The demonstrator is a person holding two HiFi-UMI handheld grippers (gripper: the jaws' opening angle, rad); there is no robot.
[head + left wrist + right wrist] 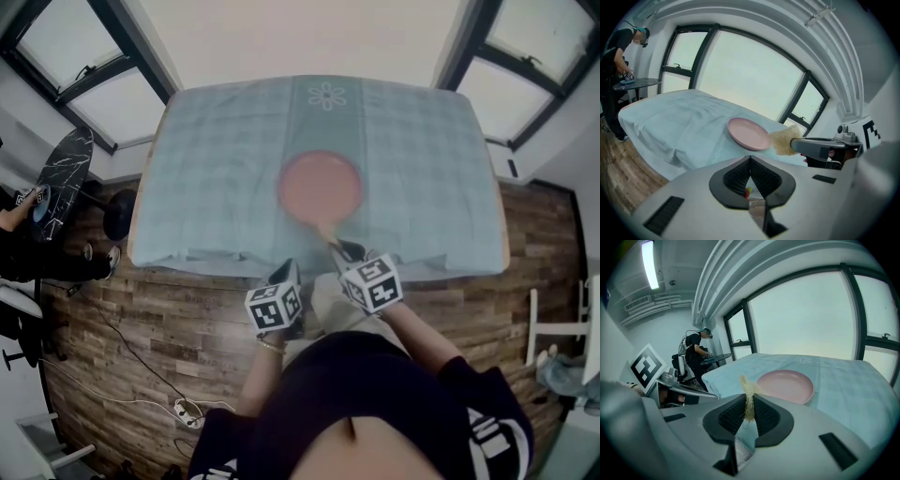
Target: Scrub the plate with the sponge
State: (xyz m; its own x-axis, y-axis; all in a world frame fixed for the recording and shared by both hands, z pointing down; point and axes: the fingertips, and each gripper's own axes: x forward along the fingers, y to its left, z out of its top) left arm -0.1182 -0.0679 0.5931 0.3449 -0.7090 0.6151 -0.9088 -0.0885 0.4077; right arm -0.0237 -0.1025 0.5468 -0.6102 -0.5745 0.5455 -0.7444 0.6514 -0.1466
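A pink plate (319, 185) lies empty in the middle of the table's light blue cloth (216, 178). My right gripper (349, 251) hangs over the table's near edge, shut on a yellowish fibrous sponge (324, 231) that pokes toward the plate's near rim. The right gripper view has the sponge (748, 397) pinched edge-on between the jaws, with the plate (786, 386) just beyond. My left gripper (287, 277) is beside it, short of the table edge, shut on nothing. In the left gripper view the sponge (782, 141) touches or nearly touches the plate (748, 133) rim.
A person (618, 51) stands at a small dark round table (64, 178) far left. Windows surround the table. A white chair (561, 330) is at the right and a power strip (187, 412) lies on the wooden floor.
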